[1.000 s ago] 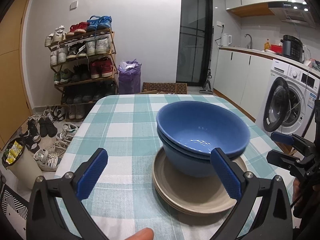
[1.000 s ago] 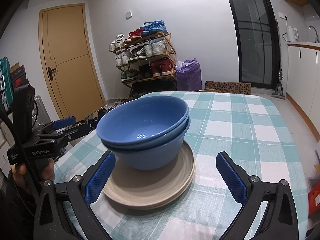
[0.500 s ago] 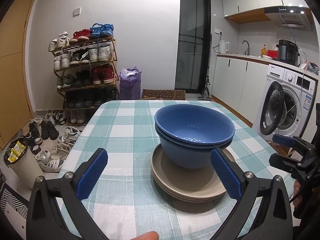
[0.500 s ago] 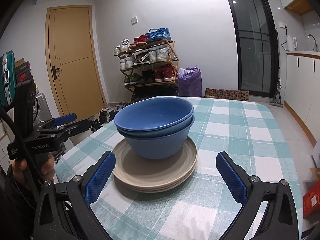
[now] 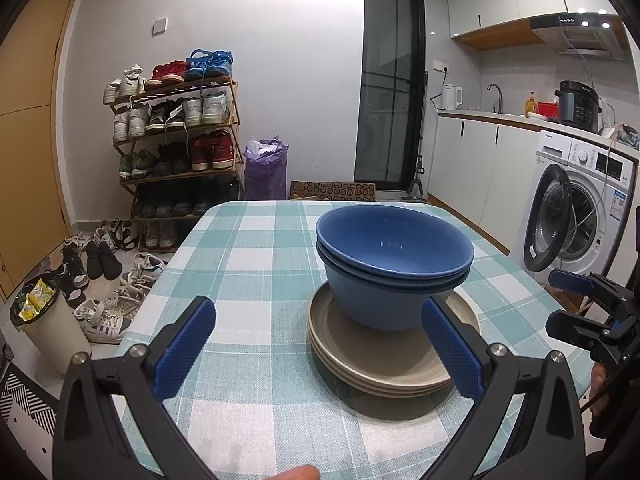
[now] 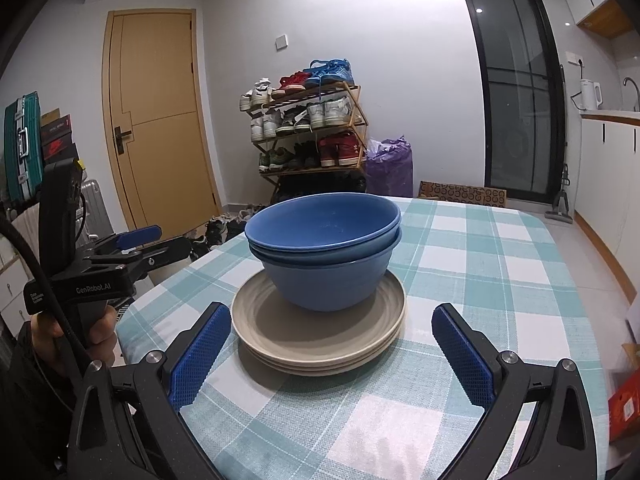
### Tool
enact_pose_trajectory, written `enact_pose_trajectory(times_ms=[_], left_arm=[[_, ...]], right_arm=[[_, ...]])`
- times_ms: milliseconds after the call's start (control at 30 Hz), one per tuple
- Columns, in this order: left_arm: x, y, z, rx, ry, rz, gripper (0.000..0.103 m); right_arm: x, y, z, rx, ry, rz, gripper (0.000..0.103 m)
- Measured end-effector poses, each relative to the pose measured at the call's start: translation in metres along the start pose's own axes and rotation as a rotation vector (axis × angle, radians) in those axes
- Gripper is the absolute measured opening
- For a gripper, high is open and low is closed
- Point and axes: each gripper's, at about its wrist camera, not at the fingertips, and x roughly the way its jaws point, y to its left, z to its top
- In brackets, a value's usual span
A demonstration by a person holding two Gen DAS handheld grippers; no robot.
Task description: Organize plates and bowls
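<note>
Two nested blue ceramic bowls (image 5: 394, 264) sit on a stack of beige round plates (image 6: 320, 330) on the teal-checked desk (image 5: 248, 264). Left gripper (image 5: 320, 346) and right gripper (image 6: 330, 350) jaws gape wide, empty.

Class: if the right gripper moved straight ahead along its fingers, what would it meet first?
Probably the stacked beige plates under the blue bowls; the open right gripper points at their near rim, though its height is unclear.
</note>
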Motion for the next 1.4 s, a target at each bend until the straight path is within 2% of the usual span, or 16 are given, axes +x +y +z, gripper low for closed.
enact_pose_trajectory(times_ms=[1400], left_arm=[[-0.004, 0.005, 0.002, -0.011, 0.003, -0.002, 0.103]], right_arm=[[-0.014, 0.008, 0.004, -0.027, -0.052, 0.005, 0.102]])
